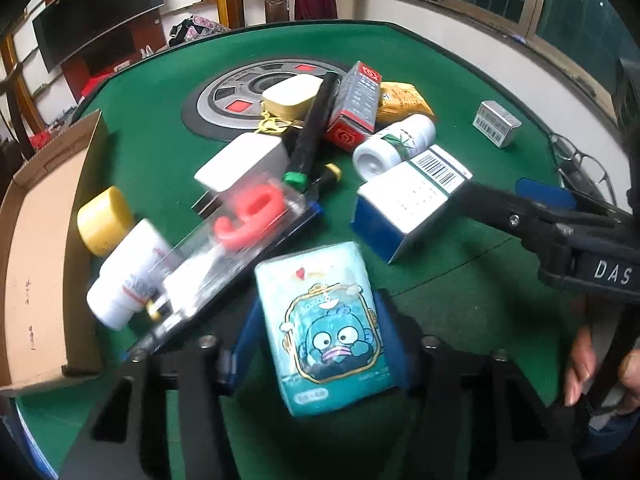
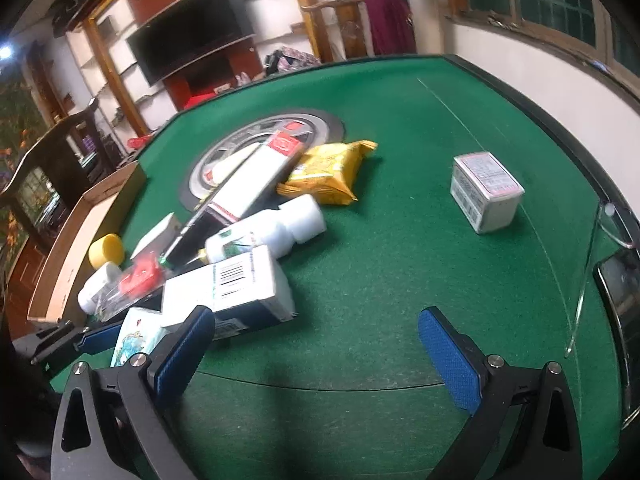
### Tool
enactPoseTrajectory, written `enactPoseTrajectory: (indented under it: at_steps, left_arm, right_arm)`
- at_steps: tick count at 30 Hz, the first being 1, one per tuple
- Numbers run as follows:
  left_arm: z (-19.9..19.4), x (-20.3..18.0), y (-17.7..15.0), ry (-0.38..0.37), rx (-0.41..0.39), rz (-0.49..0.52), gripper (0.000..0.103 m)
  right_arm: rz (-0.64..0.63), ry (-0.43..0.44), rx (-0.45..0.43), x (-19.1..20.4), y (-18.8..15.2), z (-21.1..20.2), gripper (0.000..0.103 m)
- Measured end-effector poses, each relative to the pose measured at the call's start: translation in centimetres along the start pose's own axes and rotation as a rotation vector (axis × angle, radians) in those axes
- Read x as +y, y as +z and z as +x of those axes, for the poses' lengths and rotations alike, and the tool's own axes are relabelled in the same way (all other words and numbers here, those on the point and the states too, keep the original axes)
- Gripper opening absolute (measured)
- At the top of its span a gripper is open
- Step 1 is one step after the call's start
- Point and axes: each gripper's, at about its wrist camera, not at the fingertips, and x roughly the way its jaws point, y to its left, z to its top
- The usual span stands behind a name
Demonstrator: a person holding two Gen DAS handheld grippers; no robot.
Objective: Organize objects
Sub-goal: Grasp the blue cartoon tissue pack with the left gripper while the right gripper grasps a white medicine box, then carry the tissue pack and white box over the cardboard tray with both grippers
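Note:
My left gripper (image 1: 320, 320) is shut on a teal tissue pack (image 1: 326, 328) with a cartoon face; it also shows in the right wrist view (image 2: 132, 340). A pile lies on the green table (image 1: 160, 140): a white and blue box (image 1: 408, 204), a clear pack with a red hook (image 1: 240, 224), white bottles (image 1: 124, 272), a yellow cap (image 1: 104, 220), a red and grey box (image 1: 356, 104), a yellow packet (image 2: 332, 168). My right gripper (image 2: 316, 344) is open and empty, just right of the white and blue box (image 2: 232, 284).
An open cardboard box (image 1: 44, 248) stands at the table's left edge. A small grey box (image 2: 484, 192) sits alone at the right. A clear plastic stand (image 2: 600, 260) and a phone are at the far right edge.

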Motion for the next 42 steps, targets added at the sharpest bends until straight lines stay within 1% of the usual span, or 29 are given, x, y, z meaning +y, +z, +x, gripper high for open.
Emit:
enactPoseTrajectory:
  at_steps: [3, 5, 9, 13, 15, 17, 19, 20, 22, 23, 24, 26, 29, 30, 33, 35, 37, 40, 42]
  left_arm:
    - [-0.8, 1.4, -0.8, -0.023, -0.007, -0.025, 0.05]
    - [-1.2, 1.9, -1.3, -0.02, -0.009, -0.023, 0.05]
    - [-1.3, 1.9, -1.5, -0.009, -0.025, -0.012, 0.05]
    - [-1.3, 1.7, -1.6, 0.002, -0.039, -0.011, 0.051]
    - [-1.4, 1.6, -1.6, 0.002, -0.043, -0.012, 0.051]
    - [-1.4, 1.7, -1.6, 0.0, -0.046, -0.018, 0.051]
    - [-1.4, 1.7, -1.7, 0.002, -0.051, -0.018, 0.051]
    - [-1.4, 1.6, -1.8, 0.005, -0.054, -0.014, 0.051]
    - [-1.4, 1.5, -1.8, 0.012, -0.058, -0.01, 0.052]
    - [-1.3, 1.5, -1.8, 0.013, -0.06, -0.009, 0.052]
    - [-1.3, 1.5, -1.8, 0.014, -0.062, -0.01, 0.052]
    - [-1.3, 1.5, -1.8, 0.017, -0.068, -0.015, 0.052]
    - [-1.3, 1.6, -1.8, 0.011, -0.079, -0.026, 0.051]
    - [-1.4, 1.8, -1.8, -0.002, -0.083, -0.042, 0.05]
    - [-1.5, 2.3, -1.8, -0.026, -0.089, -0.065, 0.049]
    - [-1.7, 2.4, -1.8, -0.056, -0.093, -0.088, 0.048]
    - [-2.0, 2.3, -1.7, -0.055, -0.102, -0.09, 0.048]
    - [-2.6, 2.4, -1.7, -0.057, -0.121, -0.098, 0.048]
    - [-3.2, 2.5, -1.8, -0.062, -0.137, -0.104, 0.048]
  right_arm:
    - [-0.101, 0.004, -0.035, 1.9, -0.2, -0.8, 0.103]
    - [-0.146, 0.018, -0.059, 2.9, -0.4, -1.2, 0.103]
    - [-0.207, 0.033, -0.014, 3.6, -0.4, -0.4, 0.103]
    - [-0.247, 0.009, 0.017, 4.3, -0.2, 0.0, 0.103]
    - [-0.256, 0.021, 0.05, 4.7, 0.1, 0.5, 0.103]
    - [-0.271, -0.02, 0.091, 5.2, 0.5, 1.7, 0.103]
    - [-0.285, -0.072, 0.096, 5.6, 0.8, 2.7, 0.103]
    - [-0.293, -0.078, 0.099, 5.8, 0.8, 3.1, 0.103]
    - [-0.302, -0.074, 0.071, 6.1, 0.5, 3.4, 0.101]
    - [-0.299, -0.056, 0.064, 6.1, 0.6, 3.3, 0.083]
    - [-0.287, -0.026, 0.033, 5.9, 0.7, 2.8, 0.081]
    - [-0.252, -0.046, -0.001, 5.1, 1.0, 2.4, 0.081]
    - [-0.19, 0.006, -0.021, 3.6, 1.3, 1.9, 0.081]
    - [-0.183, 0.019, -0.032, 3.5, 1.4, 1.6, 0.081]
    - [-0.205, 0.051, -0.088, 4.1, 1.3, 0.4, 0.081]
    - [-0.226, 0.072, -0.136, 4.6, 1.2, -0.7, 0.081]
    - [-0.249, 0.074, -0.178, 5.1, 0.9, -1.6, 0.081]
    - [-0.261, 0.079, -0.2, 5.4, 0.9, -1.9, 0.081]
    - [-0.26, 0.084, -0.19, 5.4, 1.0, -1.7, 0.081]
